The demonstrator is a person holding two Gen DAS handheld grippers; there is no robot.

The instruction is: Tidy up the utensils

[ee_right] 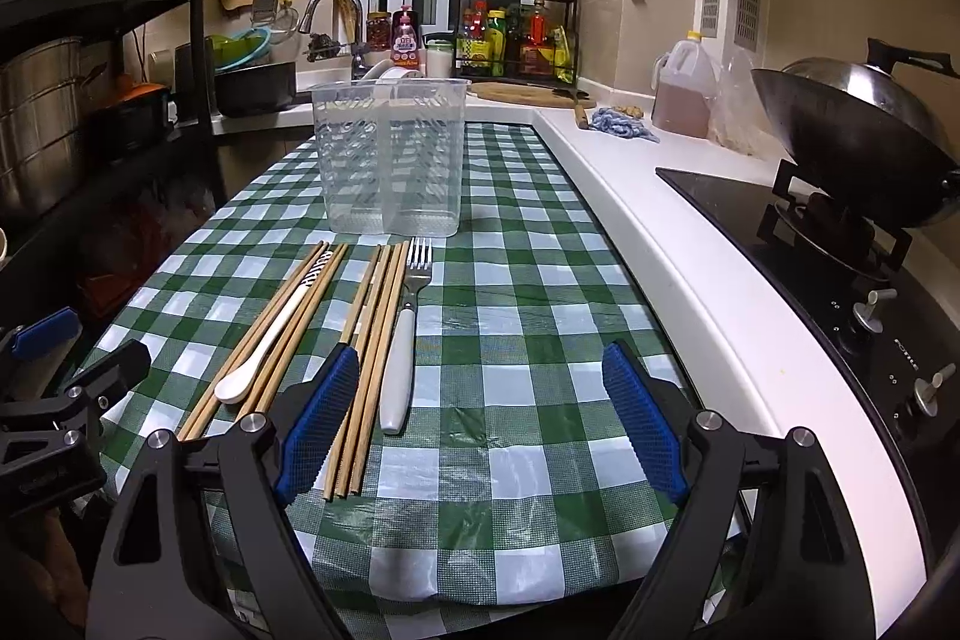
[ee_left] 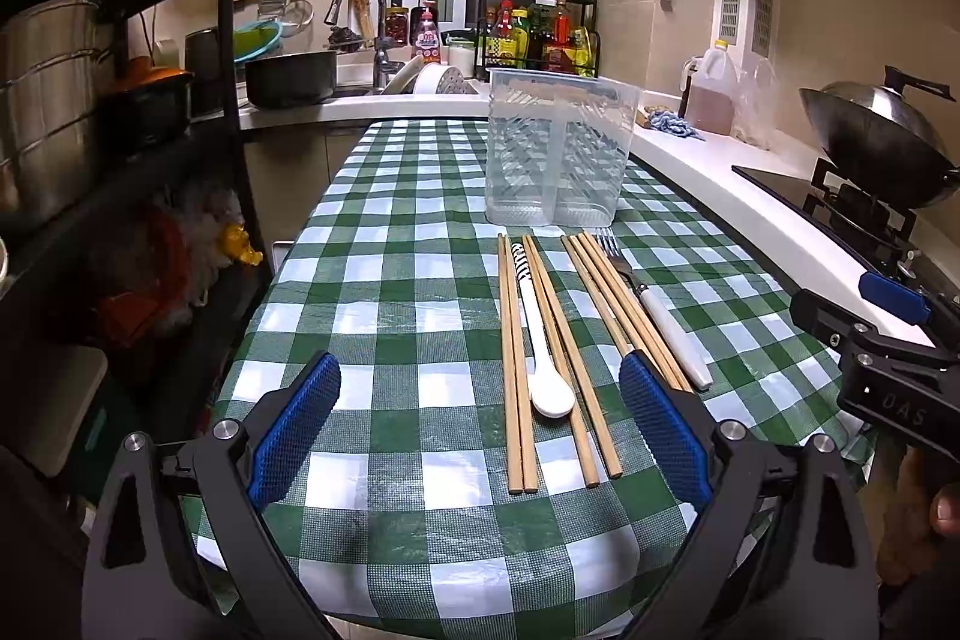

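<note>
Checkered tablecloth [ee_left: 372, 280], clear two-compartment holder [ee_left: 555, 154] empty, left gripper [ee_left: 480, 424] and right gripper [ee_right: 480, 418] spread wide, holding nothing

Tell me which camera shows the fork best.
The right wrist view: the fork lies whole, tines to white handle, clear of both fingers. In the left wrist view the fork sits farther right, partly behind the chopsticks, its tines smaller.

The desk [ee_left: 420, 280] wears green-and-white checks; chopsticks [ee_left: 516, 370] are tan; the spoon [ee_left: 543, 358] is white with black stripes; the fork's handle [ee_right: 401, 370] is white; gripper pads [ee_left: 294, 430] are blue.
</note>
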